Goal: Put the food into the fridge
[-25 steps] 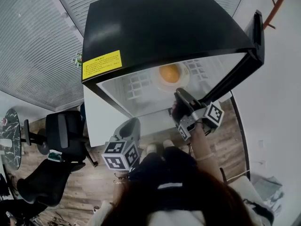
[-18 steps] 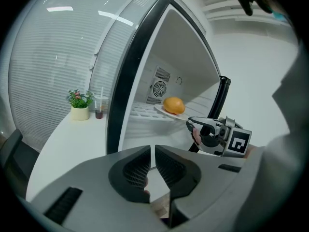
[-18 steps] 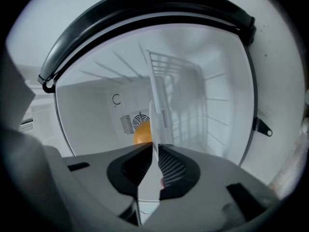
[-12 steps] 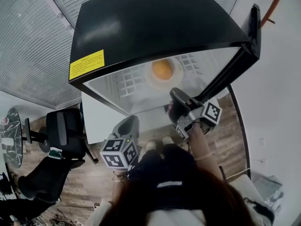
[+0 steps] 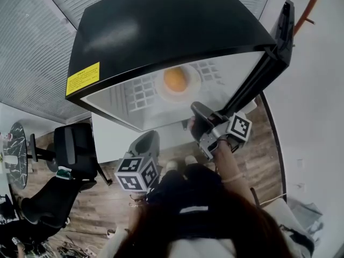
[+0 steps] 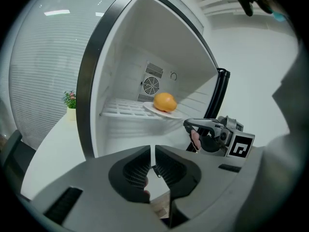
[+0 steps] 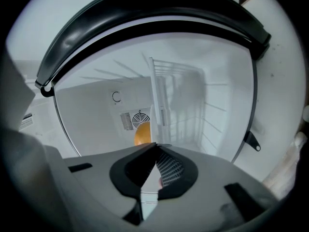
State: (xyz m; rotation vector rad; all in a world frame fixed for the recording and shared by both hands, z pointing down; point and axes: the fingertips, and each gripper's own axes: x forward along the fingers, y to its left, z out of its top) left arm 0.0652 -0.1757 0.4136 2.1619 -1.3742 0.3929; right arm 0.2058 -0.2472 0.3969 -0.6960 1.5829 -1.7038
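Black on top and white within, the fridge (image 5: 177, 31) stands with its door (image 5: 282, 26) swung wide to the right. Its wire shelf (image 6: 123, 111) runs across the cavity in front of the rear fan grille. Just outside the opening, the right claw (image 5: 196, 109) points level into the cavity. Its jaws have just been closing and now meet, clenched on nothing. Lower and to the left, the left claw (image 5: 150, 138) hangs clear of the fridge, its jaws together too, with nothing between them. On the shelf sits a white plate (image 5: 195, 83), and on it the orange (image 5: 176, 79), where both lay a second ago. By that, the food looks already delivered. The right claw's empty closing reads as the end of the placing, and what seems left is to draw back and shut the door.
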